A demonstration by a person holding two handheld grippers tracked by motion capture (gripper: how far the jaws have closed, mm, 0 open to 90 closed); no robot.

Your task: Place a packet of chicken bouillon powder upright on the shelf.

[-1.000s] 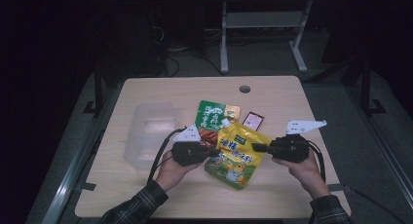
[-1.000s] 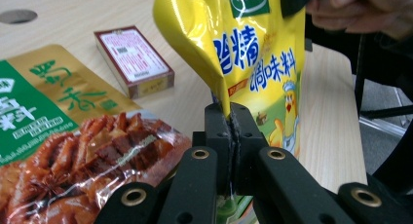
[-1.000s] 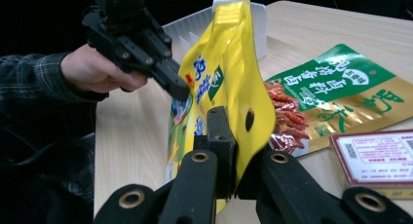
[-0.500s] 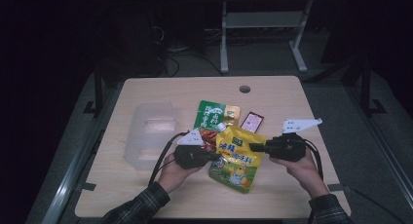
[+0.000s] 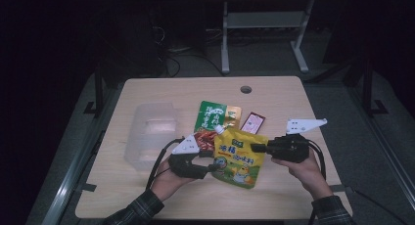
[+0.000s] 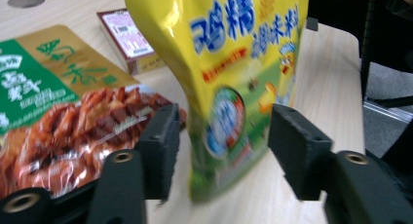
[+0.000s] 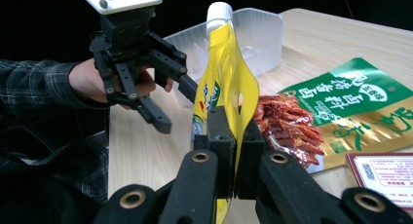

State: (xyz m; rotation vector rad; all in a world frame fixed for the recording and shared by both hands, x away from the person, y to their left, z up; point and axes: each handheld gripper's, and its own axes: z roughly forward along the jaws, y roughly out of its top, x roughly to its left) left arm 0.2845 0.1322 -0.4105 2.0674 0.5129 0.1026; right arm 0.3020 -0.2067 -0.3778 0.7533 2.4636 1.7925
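Two claws meet at a yellow spouted plastic pouch point(image 5: 238, 156) above the wooden counter point(image 5: 293, 107), high view: left claw point(image 5: 211, 167) at 8 o'clock, right claw point(image 5: 255, 148) at 3 o'clock. Left gripper view: jaws spread, released, straddling the pouch's lower edge point(image 6: 234, 112). Right gripper view: jaws clenched, grasping the pouch point(image 7: 224, 87), held upright, spout at 12 o'clock.
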